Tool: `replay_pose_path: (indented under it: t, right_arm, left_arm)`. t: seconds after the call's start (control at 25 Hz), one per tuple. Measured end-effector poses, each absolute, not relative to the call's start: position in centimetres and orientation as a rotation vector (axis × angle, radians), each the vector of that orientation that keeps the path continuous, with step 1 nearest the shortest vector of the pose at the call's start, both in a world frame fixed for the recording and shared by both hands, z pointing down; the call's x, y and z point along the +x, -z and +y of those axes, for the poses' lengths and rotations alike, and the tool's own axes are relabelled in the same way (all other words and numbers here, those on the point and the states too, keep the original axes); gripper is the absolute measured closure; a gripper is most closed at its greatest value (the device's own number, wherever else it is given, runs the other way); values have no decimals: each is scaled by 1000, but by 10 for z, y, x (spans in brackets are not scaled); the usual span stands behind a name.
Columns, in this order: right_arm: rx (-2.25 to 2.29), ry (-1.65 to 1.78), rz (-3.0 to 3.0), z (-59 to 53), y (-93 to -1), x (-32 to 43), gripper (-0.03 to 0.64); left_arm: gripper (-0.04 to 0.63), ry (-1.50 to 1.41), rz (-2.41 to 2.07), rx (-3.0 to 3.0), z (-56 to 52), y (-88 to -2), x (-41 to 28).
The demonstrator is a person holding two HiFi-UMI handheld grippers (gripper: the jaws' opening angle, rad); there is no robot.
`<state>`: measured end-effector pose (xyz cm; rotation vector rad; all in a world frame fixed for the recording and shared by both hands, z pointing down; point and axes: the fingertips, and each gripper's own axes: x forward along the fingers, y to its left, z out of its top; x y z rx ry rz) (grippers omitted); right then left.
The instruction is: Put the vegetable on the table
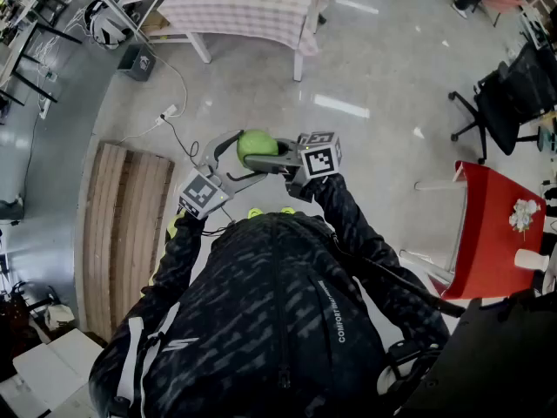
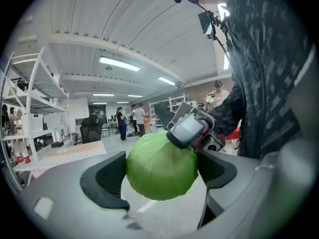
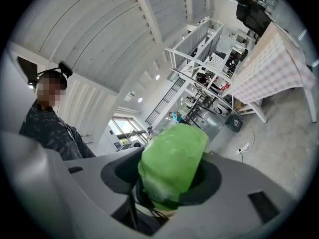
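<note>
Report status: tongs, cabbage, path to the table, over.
Right tongs clamped on cabbage. Left tongs spread wide around it, grip unclear. Cabbage in the air, checkered table ahead. Power strip on floor near the route.

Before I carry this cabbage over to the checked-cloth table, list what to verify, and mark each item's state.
1. Right gripper is clamped on the cabbage: ok.
2. Left gripper shares the hold: cannot tell. The cabbage sits between its wide-set pads, but whether they press on it is unclear.
3. Cabbage is clear of every surface: ok. It is held in the air in front of the person.
4. Checked-cloth table is in sight: ok. It is ahead, across the floor.
5. Walking path is free: not ok. A cable lies on the floor toward the table.
6. Landing spot is free: cannot tell. Only part of the tabletop shows.
</note>
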<state>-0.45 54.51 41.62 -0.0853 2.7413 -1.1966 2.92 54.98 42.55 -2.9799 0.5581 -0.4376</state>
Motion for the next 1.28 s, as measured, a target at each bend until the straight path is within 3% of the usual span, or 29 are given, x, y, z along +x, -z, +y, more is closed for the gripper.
replay_pose_path:
  t: [1.28]
  right_arm:
    - [-71, 1244, 2733, 548, -422, 29, 431]
  left_arm:
    - [169, 456, 576, -2982, 552, -433, 65]
